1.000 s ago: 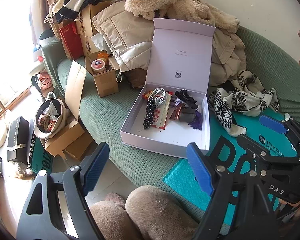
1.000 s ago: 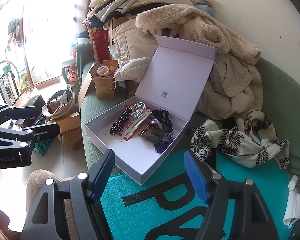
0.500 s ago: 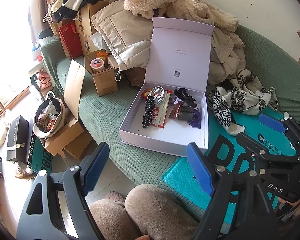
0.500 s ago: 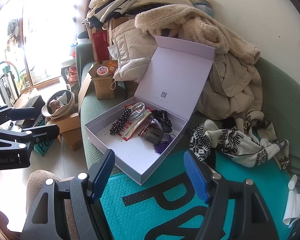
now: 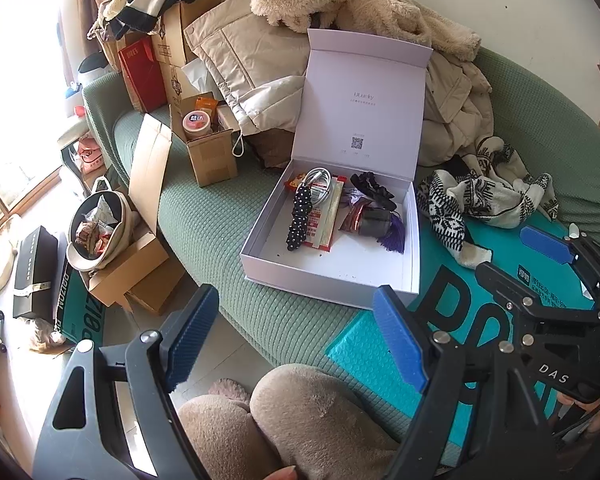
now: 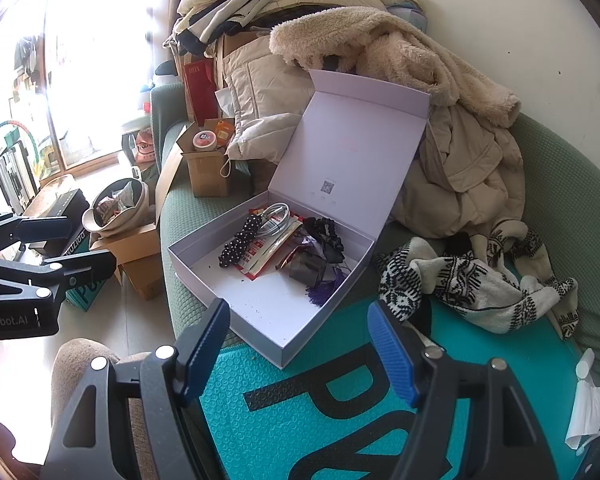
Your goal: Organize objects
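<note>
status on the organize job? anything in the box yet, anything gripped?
Done: the open white lidded box on the green sofa already holds a black polka-dot scrunchie, a coiled silver cable and a purple tassel. In hand: nothing; left gripper and right gripper are both open and empty. Left: the black-and-white patterned knit lies loose beside the box.

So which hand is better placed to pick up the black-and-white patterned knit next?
Probably the right. Its open tongs sit above the teal mailer, beside the black-and-white patterned knit. The left tongs, also open, hang over the sofa's front edge.
</note>
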### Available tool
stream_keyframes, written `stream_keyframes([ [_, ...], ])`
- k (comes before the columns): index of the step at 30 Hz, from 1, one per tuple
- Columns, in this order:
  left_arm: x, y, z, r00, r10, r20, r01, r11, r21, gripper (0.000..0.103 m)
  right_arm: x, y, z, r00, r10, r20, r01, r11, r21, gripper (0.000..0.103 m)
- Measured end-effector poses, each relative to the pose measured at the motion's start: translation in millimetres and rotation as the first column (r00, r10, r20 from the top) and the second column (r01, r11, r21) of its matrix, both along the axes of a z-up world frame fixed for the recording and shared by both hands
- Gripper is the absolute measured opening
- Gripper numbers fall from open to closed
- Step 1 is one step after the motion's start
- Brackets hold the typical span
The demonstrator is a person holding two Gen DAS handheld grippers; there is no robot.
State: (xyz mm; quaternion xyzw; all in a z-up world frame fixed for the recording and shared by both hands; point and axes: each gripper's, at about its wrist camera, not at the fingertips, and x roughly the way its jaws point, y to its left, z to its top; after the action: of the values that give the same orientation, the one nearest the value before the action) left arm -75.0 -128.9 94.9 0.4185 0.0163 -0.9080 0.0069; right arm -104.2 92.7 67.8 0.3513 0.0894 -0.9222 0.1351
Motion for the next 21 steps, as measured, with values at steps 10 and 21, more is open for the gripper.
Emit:
stream_keyframes([
  [10, -1.2, -0.5, -1.0, 1.000, 0.003, 0.005, -0.003, 1.000, -0.001, 0.078, 0.1, -0.4, 0.0, 1.000, -0.001, 0.000, 0.001, 1.000, 0.001, 0.072],
  [21, 0.5, 2.0, -5.5, 1.000, 0.005, 0.014, -0.004, 1.000, -0.013, 0.078, 2.5, -0.1, -2.8, 1.000, 0.004, 0.003, -0.004, 1.000, 0.005, 0.072],
])
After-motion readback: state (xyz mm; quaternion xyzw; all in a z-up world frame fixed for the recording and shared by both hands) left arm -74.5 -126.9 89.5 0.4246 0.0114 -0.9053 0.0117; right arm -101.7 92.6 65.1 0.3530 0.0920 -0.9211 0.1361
